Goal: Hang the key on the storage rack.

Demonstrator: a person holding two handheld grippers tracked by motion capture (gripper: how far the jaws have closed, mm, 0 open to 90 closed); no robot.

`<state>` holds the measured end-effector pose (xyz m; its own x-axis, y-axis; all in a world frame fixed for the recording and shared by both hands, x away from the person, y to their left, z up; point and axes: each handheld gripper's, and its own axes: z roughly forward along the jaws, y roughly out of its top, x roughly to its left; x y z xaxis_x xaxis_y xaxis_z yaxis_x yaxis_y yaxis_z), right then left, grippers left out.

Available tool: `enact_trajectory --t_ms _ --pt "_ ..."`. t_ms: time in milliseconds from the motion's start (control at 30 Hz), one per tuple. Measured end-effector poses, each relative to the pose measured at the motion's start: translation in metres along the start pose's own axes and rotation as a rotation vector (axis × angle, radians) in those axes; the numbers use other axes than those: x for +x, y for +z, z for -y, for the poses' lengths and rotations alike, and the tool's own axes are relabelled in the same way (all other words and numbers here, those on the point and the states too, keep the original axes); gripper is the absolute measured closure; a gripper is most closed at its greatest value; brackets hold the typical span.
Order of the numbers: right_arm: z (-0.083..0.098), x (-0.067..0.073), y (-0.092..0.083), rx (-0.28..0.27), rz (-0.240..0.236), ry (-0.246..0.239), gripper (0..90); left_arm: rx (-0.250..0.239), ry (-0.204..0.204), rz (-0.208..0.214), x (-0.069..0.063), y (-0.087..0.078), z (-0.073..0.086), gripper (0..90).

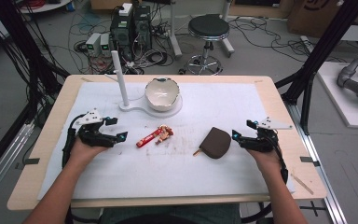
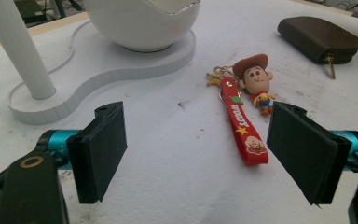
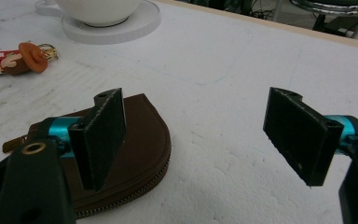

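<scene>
Near edge of table (image 1: 37,196) first: my forearms come in over it, lots of bare white mat (image 1: 168,172) between them, nothing lying there, so free room to move both hands inward.

L gripper (image 1: 114,129) sits left-centre on the mat, well in from the left edge, jaws wide apart, nothing between them, nothing held. In the left gripper view the keychain (image 2: 242,116) lies ahead of the jaws and off toward the right-hand one, its red strap end just beside that jaw's tip but not touching; figure head at the far end of the strap. Clear mat between the jaws.

R gripper (image 1: 243,132) sits right-centre, near the right edge of the mat, jaws also wide, holding nothing. Pouch (image 1: 216,143) lies just left of it. In the right gripper view the pouch (image 3: 140,140) is under and behind the left-hand jaw, not between the pads; can't tell if that jaw touches it. Gap betw. jaws shows bare mat.

Middle: keychain (image 1: 154,136) and pouch are apart, open strip between.

Far: bowl (image 1: 162,93) on white stand (image 1: 135,108) w/ upright post (image 1: 120,77), well beyond both grippers. Far edge of table behind that.
</scene>
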<state>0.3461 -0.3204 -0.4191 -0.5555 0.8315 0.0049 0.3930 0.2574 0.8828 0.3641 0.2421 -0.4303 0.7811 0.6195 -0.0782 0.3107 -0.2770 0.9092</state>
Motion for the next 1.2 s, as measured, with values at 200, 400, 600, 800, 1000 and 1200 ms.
enact_trajectory --t_ms 200,400,600,800,1000,1200 --pt "0.0 -0.001 0.001 0.001 -0.009 0.006 21.3 -0.002 -0.007 0.002 0.0 0.001 0.0 19.9" --pt "0.0 0.0 -0.001 0.003 -0.001 0.0 21.3 -0.005 -0.005 0.013 -0.002 0.0 0.0 20.0" --pt "0.0 0.002 -0.002 0.007 0.006 -0.005 21.3 -0.022 -0.016 0.028 -0.001 0.002 -0.001 20.0" --pt "0.002 0.004 -0.006 0.008 0.003 -0.017 21.3 -0.038 -0.019 0.053 -0.003 0.008 -0.006 20.0" --pt "0.006 0.005 -0.011 0.01 0.0 -0.027 21.3 -0.019 0.003 0.1 -0.01 0.024 -0.013 20.0" --pt "0.013 0.005 -0.021 0.007 0.005 -0.026 21.3 -0.017 0.016 0.136 -0.016 0.04 -0.018 20.0"
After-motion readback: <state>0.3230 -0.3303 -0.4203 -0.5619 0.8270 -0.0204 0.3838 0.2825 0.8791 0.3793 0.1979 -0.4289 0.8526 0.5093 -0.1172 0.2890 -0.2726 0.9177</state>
